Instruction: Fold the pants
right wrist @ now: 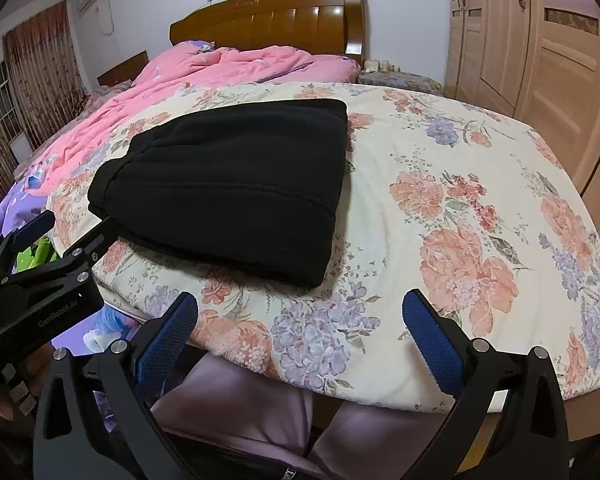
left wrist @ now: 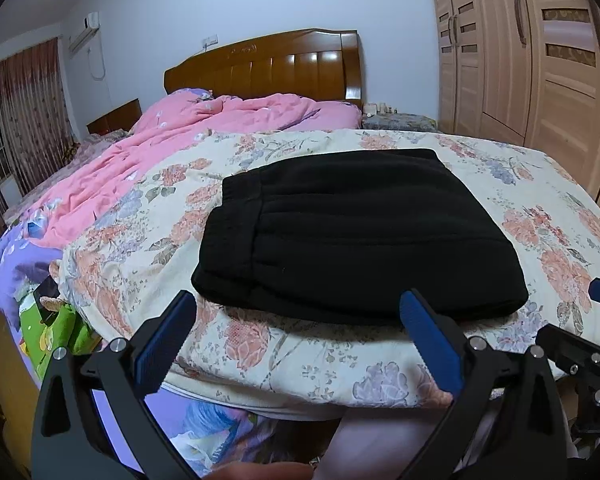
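Floral bedspread [left wrist: 308, 364] fills the lower frame; black pants [left wrist: 352, 236] lie at centre, already a compact folded bundle; left gripper [left wrist: 298, 320] and right gripper [right wrist: 300, 320] hang at the bottom edge, jaws apart, holding nothing; folding looks finished, so at most a smoothing press remains.

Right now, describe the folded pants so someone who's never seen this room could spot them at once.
Find the bed with the wooden headboard; its near end is covered by a cream floral quilt. The black pants lie folded in a compact stack on that quilt, the only plain dark thing on the patterned and pink bedding.
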The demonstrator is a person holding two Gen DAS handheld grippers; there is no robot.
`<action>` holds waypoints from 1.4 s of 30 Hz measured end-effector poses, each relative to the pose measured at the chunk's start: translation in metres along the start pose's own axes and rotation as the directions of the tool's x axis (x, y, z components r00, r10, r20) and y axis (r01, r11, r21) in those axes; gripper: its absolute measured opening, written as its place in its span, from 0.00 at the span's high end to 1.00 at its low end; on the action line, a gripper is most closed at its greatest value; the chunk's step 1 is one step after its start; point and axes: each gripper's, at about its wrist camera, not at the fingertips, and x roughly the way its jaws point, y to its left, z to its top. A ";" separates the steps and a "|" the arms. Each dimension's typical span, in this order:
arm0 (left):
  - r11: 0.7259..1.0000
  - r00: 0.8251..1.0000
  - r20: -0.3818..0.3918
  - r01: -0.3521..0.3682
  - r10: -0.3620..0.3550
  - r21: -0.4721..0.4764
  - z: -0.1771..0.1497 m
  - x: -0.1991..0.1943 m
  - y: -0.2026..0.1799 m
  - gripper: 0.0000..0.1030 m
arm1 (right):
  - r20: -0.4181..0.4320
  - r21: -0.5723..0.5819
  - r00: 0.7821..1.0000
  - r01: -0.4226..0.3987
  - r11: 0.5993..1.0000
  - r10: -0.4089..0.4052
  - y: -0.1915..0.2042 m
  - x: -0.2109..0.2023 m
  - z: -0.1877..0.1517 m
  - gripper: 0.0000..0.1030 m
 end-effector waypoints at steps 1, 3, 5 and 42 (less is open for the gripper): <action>1.000 1.000 -0.001 0.000 0.000 -0.002 0.000 0.000 0.001 0.01 | 0.000 -0.003 1.000 0.000 1.000 0.000 0.001 0.000 0.000 0.04; 1.000 1.000 -0.003 0.001 -0.001 -0.003 0.000 0.001 0.001 0.01 | -0.001 -0.008 1.000 -0.001 1.000 0.001 0.002 0.000 0.000 0.04; 1.000 1.000 -0.006 0.002 -0.002 -0.006 0.000 0.001 0.001 0.01 | -0.002 -0.011 1.000 -0.001 1.000 0.001 0.002 0.000 0.000 0.04; 1.000 1.000 -0.012 -0.001 0.001 -0.017 -0.004 0.002 0.002 0.01 | -0.017 -0.026 1.000 -0.010 1.000 0.009 0.002 0.003 -0.001 0.04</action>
